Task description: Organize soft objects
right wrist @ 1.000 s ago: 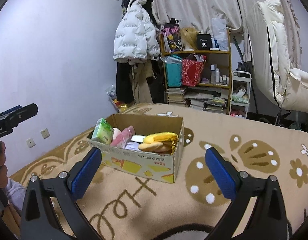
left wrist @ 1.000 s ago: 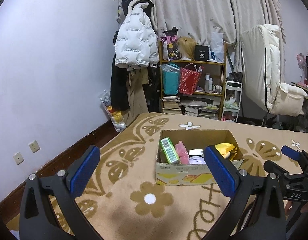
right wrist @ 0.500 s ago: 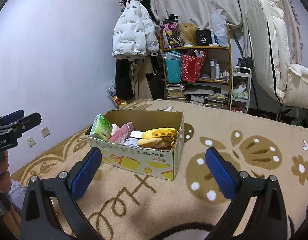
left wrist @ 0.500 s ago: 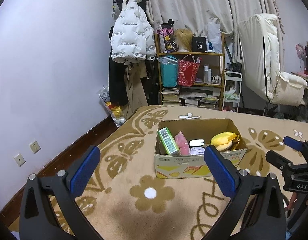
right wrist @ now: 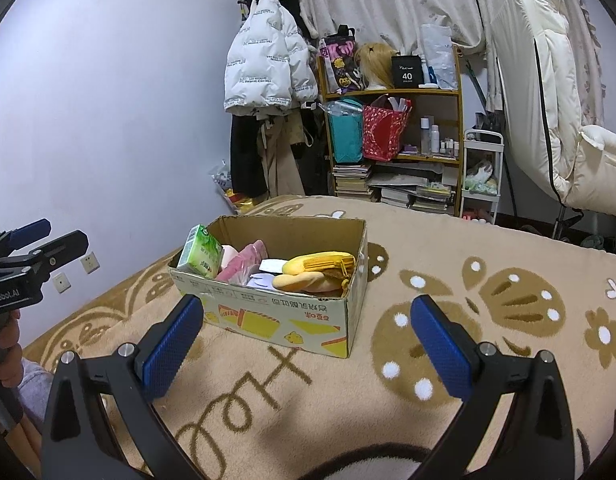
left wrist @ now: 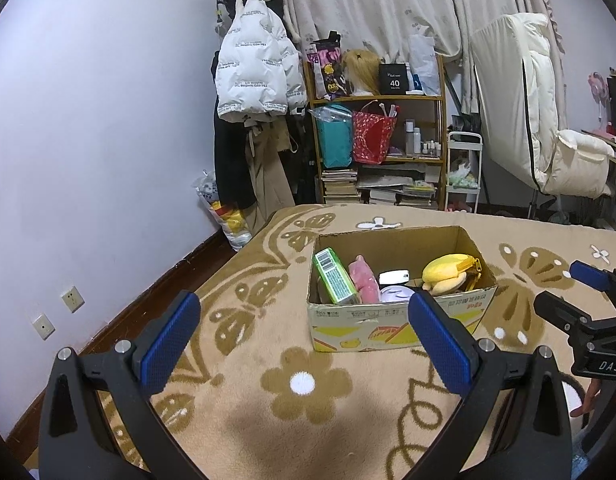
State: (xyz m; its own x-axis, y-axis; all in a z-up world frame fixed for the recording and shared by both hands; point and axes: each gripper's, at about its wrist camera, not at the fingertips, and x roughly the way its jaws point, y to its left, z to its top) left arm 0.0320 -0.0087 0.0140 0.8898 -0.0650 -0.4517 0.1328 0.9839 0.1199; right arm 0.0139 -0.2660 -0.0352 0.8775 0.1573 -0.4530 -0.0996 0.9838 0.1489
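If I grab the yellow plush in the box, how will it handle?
The yellow plush looks stuffed and rounded, so it probably squashes and weighs little. Its fuzzy surface should grip well. It lies atop other items in the cardboard box, so neighbours may shift.

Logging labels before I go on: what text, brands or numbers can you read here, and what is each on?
"40": black card on the shelf top.
"DAS": body of the right claw, seen from the left wrist.
"enRobot.AI", start cut off: body of the left claw, seen from the right wrist.
Cardboard box front print: upside down, unreadable.
White jacket lettering: too small.
Green pack: barcode only.
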